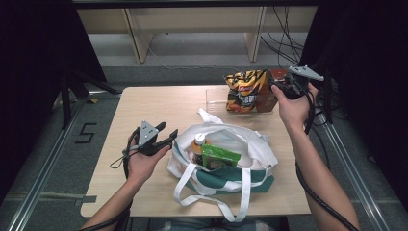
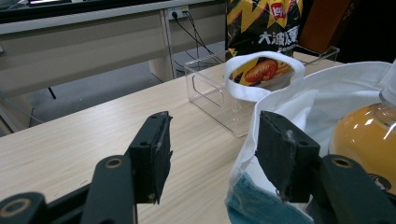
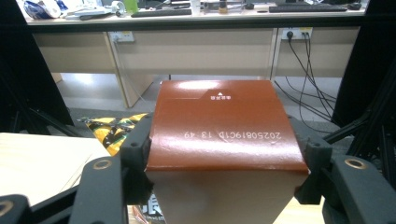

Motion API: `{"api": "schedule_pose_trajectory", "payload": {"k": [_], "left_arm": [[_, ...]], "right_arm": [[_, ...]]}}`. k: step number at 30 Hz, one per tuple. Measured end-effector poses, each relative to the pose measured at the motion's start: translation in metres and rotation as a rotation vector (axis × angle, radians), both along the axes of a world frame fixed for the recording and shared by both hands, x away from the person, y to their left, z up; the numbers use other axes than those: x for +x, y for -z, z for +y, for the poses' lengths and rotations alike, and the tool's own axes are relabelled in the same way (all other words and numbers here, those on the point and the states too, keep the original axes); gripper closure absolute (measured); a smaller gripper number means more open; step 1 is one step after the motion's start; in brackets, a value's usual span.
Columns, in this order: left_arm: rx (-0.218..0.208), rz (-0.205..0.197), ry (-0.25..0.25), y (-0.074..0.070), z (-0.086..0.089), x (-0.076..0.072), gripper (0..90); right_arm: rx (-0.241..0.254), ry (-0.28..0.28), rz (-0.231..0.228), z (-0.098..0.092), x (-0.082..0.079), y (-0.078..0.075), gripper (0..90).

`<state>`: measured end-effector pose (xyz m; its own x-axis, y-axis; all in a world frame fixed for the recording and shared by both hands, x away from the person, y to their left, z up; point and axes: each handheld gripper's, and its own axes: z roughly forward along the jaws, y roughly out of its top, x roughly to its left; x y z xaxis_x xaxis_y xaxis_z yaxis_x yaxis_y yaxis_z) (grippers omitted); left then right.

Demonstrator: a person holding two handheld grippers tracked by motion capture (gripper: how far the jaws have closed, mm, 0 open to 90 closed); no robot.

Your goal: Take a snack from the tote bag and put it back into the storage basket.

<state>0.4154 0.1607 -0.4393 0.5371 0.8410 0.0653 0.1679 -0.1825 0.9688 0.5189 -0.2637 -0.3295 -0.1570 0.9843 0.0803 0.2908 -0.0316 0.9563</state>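
Note:
A white and green tote bag (image 1: 250, 144) lies open on the wooden table (image 1: 144, 106). An orange-drink bottle (image 1: 198, 144) and a green packet (image 1: 219, 158) are inside it. My left gripper (image 1: 168, 132) is open just left of the bag, one jaw against the bag's rim (image 2: 252, 135); the bottle (image 2: 364, 135) sits close behind that jaw. At the far right, my right gripper (image 1: 275, 86) is shut on a brown box (image 3: 224, 126), which stands upright beside a chips bag (image 1: 245, 89) at the clear container (image 1: 216, 98).
The bag's white handles (image 1: 211, 197) trail toward the table's front edge. Desks and hanging cables (image 1: 284, 38) stand beyond the table. Bare tabletop stretches along the left side and the back left.

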Motion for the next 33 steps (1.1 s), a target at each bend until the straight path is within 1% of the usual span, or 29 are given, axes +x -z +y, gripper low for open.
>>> {"api": "schedule_pose_trajectory", "payload": {"k": [8, 9, 14, 15, 17, 18, 19, 20, 21, 22, 23, 24, 25, 26, 27, 29, 30, 31, 32, 33], "left_arm": [[0.0, -0.004, 0.0, -0.001, 0.001, 0.0, 44.2], [0.0, -0.003, -0.002, -0.001, 0.002, 0.0, 44.2], [-0.001, -0.003, 0.0, -0.001, 0.001, 0.0, 44.2], [-0.004, -0.002, -0.001, -0.001, 0.001, 0.0, 44.2], [-0.004, -0.002, -0.002, -0.001, 0.001, 0.0, 44.2], [-0.003, -0.002, -0.002, -0.001, 0.001, 0.0, 44.2], [-0.004, -0.002, -0.002, -0.001, 0.001, 0.0, 44.2], [-0.004, -0.003, -0.001, -0.001, 0.001, 0.0, 44.3], [-0.002, -0.004, -0.001, -0.001, 0.001, 0.0, 44.2], [-0.003, -0.002, -0.001, -0.001, 0.001, 0.0, 44.2], [-0.001, -0.001, 0.0, 0.0, 0.001, 0.0, 44.2], [-0.001, 0.001, -0.002, 0.0, 0.001, 0.001, 44.3], [0.0, 0.0, -0.001, 0.0, 0.001, 0.001, 44.3], [-0.003, -0.001, -0.002, 0.0, 0.001, 0.001, 44.3], [-0.003, -0.001, -0.002, 0.0, 0.001, 0.001, 44.2], [-0.003, -0.002, -0.001, -0.001, 0.001, 0.0, 44.2], [-0.001, -0.002, -0.001, 0.0, 0.001, 0.0, 44.2], [0.0, -0.002, -0.001, 0.0, 0.001, 0.0, 44.2], [-0.001, -0.001, -0.001, 0.0, 0.001, 0.0, 44.2], [0.0, -0.001, -0.001, 0.0, 0.001, 0.0, 44.2]], "right_arm": [[0.003, 0.011, 0.008, 0.0, 0.002, 0.002, 39.0], [-0.011, 0.007, -0.001, -0.001, 0.003, 0.003, 39.0], [-0.009, 0.014, 0.019, 0.001, 0.006, 0.006, 39.1], [-0.016, 0.012, 0.018, 0.0, 0.007, 0.006, 39.0], [-0.004, 0.017, 0.031, 0.001, 0.008, 0.008, 39.0], [-0.021, 0.012, 0.025, 0.0, 0.009, 0.01, 39.0], [-0.023, 0.013, 0.032, 0.001, 0.01, 0.011, 39.0], [-0.015, 0.017, 0.047, 0.001, 0.01, 0.012, 39.0], [-0.014, 0.018, 0.05, 0.001, 0.011, 0.013, 39.0], [-0.039, 0.009, 0.046, -0.001, 0.012, 0.015, 39.0], [-0.022, 0.02, 0.05, 0.001, 0.012, 0.016, 39.0], [-0.027, 0.019, 0.056, 0.001, 0.013, 0.017, 39.0], [-0.018, 0.022, 0.067, 0.001, 0.013, 0.019, 39.0], [-0.031, 0.016, 0.061, 0.0, 0.014, 0.02, 39.0], [-0.017, 0.025, 0.071, 0.002, 0.014, 0.022, 39.0], [-0.018, 0.028, 0.076, 0.002, 0.015, 0.025, 39.0], [-0.032, 0.026, 0.075, 0.002, 0.015, 0.027, 39.0], [-0.021, 0.029, 0.087, 0.003, 0.015, 0.028, 39.1], [-0.022, 0.03, 0.09, 0.003, 0.016, 0.029, 39.0], [-0.036, 0.024, 0.087, 0.003, 0.017, 0.031, 39.1]]}}
